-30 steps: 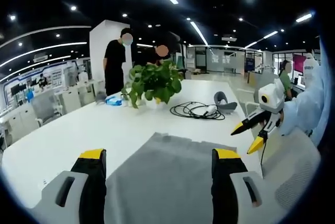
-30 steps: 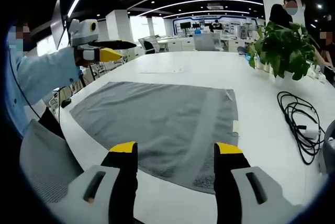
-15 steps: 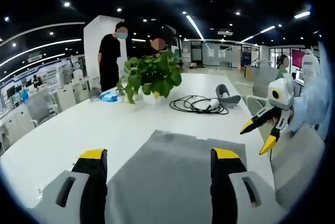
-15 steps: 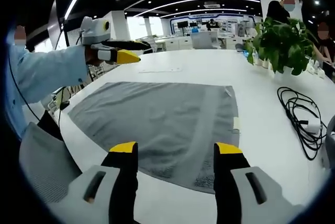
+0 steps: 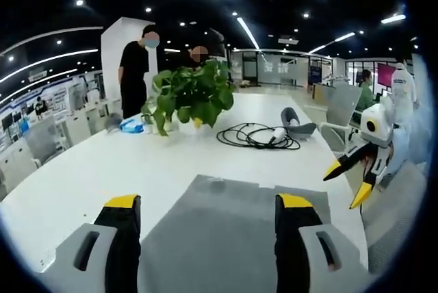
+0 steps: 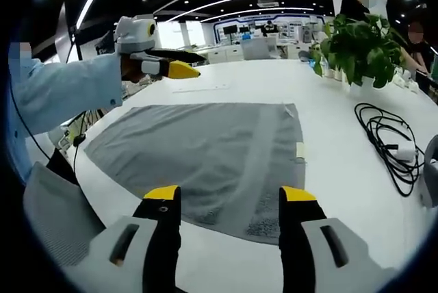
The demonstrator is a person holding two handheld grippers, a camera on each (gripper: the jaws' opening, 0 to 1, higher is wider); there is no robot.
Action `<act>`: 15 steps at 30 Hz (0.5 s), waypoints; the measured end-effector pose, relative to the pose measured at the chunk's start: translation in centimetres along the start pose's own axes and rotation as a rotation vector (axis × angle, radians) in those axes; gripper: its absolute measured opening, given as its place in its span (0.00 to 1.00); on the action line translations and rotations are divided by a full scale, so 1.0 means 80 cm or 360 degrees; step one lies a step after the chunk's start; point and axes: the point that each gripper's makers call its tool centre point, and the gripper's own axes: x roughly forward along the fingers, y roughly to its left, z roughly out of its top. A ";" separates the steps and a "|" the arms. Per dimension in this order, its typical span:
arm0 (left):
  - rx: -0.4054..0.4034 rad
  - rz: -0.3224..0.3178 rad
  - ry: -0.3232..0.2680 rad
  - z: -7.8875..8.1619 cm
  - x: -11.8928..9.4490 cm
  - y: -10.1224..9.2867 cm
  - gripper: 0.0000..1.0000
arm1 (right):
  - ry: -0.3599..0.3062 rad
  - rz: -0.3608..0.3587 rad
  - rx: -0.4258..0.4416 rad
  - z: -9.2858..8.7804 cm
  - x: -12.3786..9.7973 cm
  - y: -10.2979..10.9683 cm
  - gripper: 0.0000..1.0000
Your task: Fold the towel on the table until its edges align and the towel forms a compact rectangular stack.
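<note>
The white tabletop [image 6: 356,190] is the largest thing before you, and the grey towel [image 6: 205,153] lies flat on it in 1 single layer, fully spread, with a small label at its edge toward the cable side. No fold is made yet, so I judge you are at the very first step: the approach before the first grasp.

Behind the towel, well apart from it, stands a green potted plant [image 5: 191,94], and near it lies a coiled black cable [image 5: 254,137] with a grey object [image 5: 295,124] beside it. These are clear of the towel and should not disturb the fold.

Your left gripper [image 5: 203,204] hovers above 1 short edge of the towel with its fingers wide open and holding nothing. Your right gripper [image 6: 230,194] is over the near edge at the other side, its fingers wide apart and empty too. In the left gripper view the right gripper appears beside the tabletop edge, raised in the air.

The next move, in my opinion, calls for lowering each gripper onto 1 corner of the same towel edge, closing on the cloth only, then carrying this edge over to meet the opposite edge evenly.
</note>
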 end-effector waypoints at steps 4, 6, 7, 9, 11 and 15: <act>-0.0001 -0.0012 -0.0003 0.001 0.014 0.001 0.82 | 0.0005 -0.0007 0.0006 -0.001 0.001 -0.003 0.57; -0.0009 -0.0017 -0.0003 0.002 0.021 0.000 0.82 | 0.0011 -0.0011 0.0008 -0.002 0.002 -0.005 0.57; -0.0008 -0.0018 -0.0001 0.002 0.025 -0.001 0.82 | 0.0012 -0.0014 0.0008 -0.003 0.002 -0.005 0.57; -0.0016 -0.0028 0.0002 0.001 0.034 0.002 0.82 | 0.0011 -0.0020 0.0016 -0.002 0.002 -0.007 0.57; -0.0020 -0.0037 0.0004 0.003 0.044 0.002 0.82 | 0.0011 -0.0027 0.0025 -0.003 0.003 -0.009 0.57; -0.0016 -0.0062 0.0014 0.002 0.063 -0.004 0.81 | 0.0018 -0.0035 0.0035 -0.007 0.003 -0.011 0.56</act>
